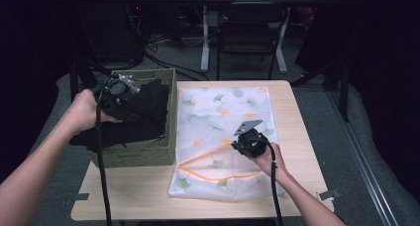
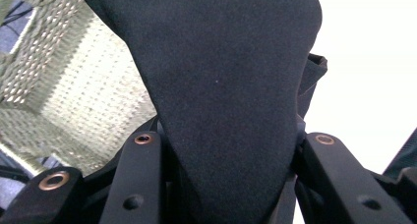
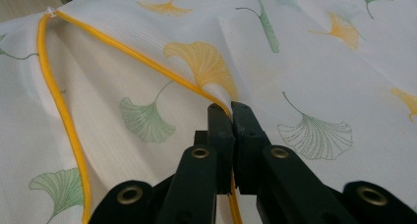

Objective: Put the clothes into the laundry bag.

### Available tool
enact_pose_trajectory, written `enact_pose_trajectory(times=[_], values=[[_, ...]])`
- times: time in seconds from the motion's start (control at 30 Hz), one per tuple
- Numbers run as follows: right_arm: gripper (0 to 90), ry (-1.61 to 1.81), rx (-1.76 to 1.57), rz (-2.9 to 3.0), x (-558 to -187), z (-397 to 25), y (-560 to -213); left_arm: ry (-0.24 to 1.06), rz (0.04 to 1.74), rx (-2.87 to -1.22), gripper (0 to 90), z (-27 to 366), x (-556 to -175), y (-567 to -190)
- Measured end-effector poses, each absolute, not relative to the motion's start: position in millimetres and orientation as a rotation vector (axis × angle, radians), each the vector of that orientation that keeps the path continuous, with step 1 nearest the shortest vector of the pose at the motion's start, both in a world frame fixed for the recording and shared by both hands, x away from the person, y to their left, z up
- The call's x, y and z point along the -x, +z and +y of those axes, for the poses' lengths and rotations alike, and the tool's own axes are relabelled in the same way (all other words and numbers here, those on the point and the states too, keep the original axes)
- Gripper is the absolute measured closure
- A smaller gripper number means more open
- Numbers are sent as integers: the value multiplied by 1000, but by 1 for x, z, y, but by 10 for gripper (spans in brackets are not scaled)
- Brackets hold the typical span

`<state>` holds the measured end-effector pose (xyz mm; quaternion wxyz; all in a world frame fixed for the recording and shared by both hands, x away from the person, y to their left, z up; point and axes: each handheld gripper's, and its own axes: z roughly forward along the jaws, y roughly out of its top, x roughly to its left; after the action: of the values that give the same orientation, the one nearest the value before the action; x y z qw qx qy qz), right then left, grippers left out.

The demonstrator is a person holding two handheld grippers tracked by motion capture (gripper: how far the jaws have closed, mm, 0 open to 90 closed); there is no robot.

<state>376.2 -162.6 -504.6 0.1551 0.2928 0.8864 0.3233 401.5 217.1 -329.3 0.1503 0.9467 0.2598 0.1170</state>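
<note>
At the left of the high view, a black garment (image 1: 143, 112) is held by the left gripper (image 1: 130, 98) over the green woven basket (image 1: 148, 154), which stands on the left part of the wooden table (image 1: 143, 191). In the left gripper view the dark cloth (image 2: 231, 86) is seen pinched between the two jaws, which are closed on a fold of it, with the basket's woven wall (image 2: 74, 101) behind. Part of the garment is lifted above the rim, while the rest is draped inside the basket and over its near-left edge.

To the right, a white mesh laundry bag (image 1: 223, 117), printed with ginkgo leaves, is spread flat on the table just beside the basket. Its orange-trimmed opening (image 1: 208, 154) is gripped by the right gripper (image 1: 243, 141); in the right gripper view the jaws are shut on the yellow-orange hem (image 3: 147, 62), and the upper layer is raised slightly so that the mouth is parted.

By the look of things, the grasp on the garment and the opening of the bag are done. Left to do, it is judged, are carrying the garment across, feeding it through the parted mouth, and closing the bag. Nothing is seen inside the bag yet.
</note>
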Motion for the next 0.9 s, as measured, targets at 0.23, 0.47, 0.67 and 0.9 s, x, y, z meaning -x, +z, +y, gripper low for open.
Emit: enact_pose_trajectory(times=[0.23, 0.47, 0.67, 0.9], values=[[882, 928, -838, 2538, -376, -163, -504, 291, 701, -2715, 603, 200, -389, -328], [883, 921, -839, 2533, -376, -163, -504, 232, 650, -2718, 602, 183, -376, -334], [883, 927, -841, 2532, -376, -163, -504, 178, 606, -2721, 602, 169, -365, -340], [883, 937, -847, 2529, -376, -163, -503, 105, 561, -2719, 601, 152, -357, -349]])
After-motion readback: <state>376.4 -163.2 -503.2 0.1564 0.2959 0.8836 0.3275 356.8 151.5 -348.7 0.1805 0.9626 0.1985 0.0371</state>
